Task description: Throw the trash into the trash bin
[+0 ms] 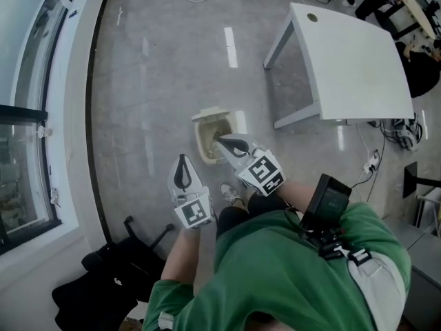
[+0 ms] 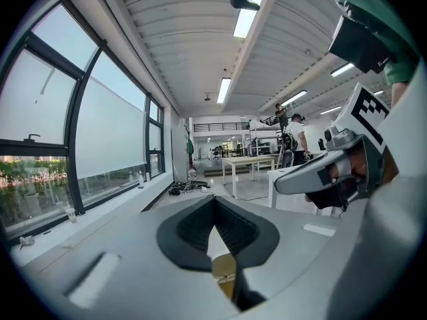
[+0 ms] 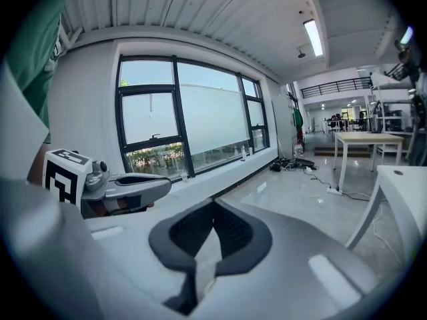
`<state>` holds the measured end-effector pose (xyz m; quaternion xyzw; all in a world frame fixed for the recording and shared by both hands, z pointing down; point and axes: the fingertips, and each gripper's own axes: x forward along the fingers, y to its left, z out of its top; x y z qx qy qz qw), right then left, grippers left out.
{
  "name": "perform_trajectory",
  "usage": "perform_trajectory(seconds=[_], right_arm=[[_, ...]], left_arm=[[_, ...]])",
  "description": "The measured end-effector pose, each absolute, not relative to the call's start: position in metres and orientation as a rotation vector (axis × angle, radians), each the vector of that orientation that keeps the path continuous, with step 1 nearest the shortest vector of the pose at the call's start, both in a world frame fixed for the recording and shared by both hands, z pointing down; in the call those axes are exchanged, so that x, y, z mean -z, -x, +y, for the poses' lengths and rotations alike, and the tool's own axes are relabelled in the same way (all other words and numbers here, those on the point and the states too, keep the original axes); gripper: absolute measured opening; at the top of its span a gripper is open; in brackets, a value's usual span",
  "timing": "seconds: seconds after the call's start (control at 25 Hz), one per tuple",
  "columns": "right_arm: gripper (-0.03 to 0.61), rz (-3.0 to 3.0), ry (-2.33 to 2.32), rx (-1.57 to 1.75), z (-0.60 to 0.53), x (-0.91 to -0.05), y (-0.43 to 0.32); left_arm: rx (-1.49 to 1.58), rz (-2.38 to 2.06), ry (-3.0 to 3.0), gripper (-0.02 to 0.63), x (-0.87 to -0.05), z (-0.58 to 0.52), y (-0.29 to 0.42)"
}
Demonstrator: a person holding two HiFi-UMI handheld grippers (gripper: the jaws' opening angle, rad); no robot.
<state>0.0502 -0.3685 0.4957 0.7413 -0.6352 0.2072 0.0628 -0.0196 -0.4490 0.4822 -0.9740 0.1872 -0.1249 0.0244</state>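
My left gripper and right gripper are closed, empty; the right's tip shows over the beige rectangular plastic trash bin

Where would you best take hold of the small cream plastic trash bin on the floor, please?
Probably its thin upper rim, from straight above: the small cream plastic trash bin stands upright with its mouth open upward, so one jaw could slip inside, one outside.

Trash bin left of table
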Motion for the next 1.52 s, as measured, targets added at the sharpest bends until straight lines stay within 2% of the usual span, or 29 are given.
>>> perform_trajectory(seconds=[0.72,1.52], right_arm=[[0.003,-1.879,-2.372,-0.387,-0.325,-0.401,-0.037],[0.003,-1.826,-2.443,-0.300,-0.303,-0.374,-0.034]], left_arm=[[0.096,0.491,3.049,0.005,-0.389,-0.421,0.028],[0.002,0.421,3.046,0.005,-0.363,-0.406,0.030]])
